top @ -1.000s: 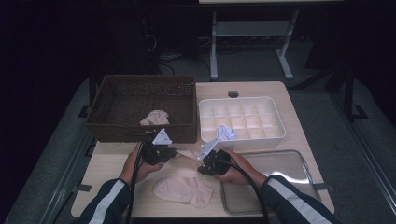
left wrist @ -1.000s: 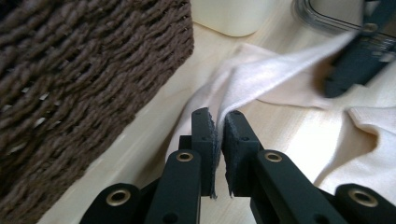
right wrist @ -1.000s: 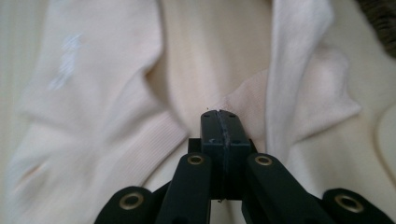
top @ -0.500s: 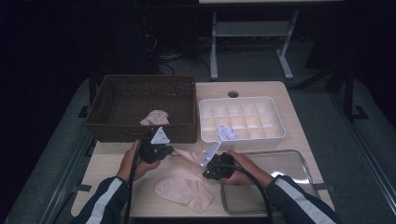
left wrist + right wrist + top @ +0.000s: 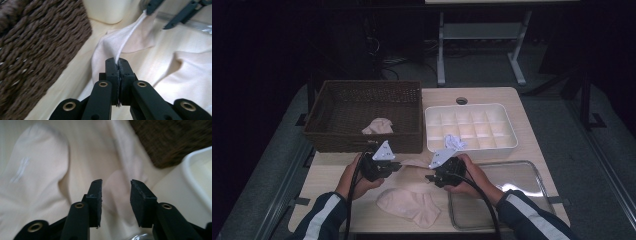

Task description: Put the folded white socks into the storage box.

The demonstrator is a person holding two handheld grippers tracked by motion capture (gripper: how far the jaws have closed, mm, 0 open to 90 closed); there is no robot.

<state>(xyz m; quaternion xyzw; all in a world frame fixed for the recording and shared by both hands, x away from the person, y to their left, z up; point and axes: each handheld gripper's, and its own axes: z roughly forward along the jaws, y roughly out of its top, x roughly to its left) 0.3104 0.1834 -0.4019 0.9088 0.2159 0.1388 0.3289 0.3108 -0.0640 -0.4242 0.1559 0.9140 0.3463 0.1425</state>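
Left gripper (image 5: 118,65): my jaws are pinched tight on a fold of the pale sock (image 5: 117,42), which rises off the table (image 5: 75,82) in a taut ridge.
Right gripper (image 5: 116,191): my jaws have just been opening and stand partly apart, with no cloth pressed between the pads; in the left gripper view one of them looks to be brushing the far end of the ridge, though I can't be sure.
Where the sock is: between my two grippers, just in front of the wicker basket (image 5: 362,112) and the white divider box (image 5: 469,127). A second pale sock (image 5: 409,202) lies flat nearer to me.
Step in hand: as I judge it, straightening and folding the sock before stowing it.
How to do it well: keep my left pinch firm and low, take a fresh bite with the right near the free edge, and pull evenly so the fabric doesn't twist.
Basket: one crumpled pale cloth (image 5: 378,126) inside.
Divider box: a small white bundle (image 5: 453,142) in a front cell; the other cells look bare.
Metal tray (image 5: 512,195): nothing on it.
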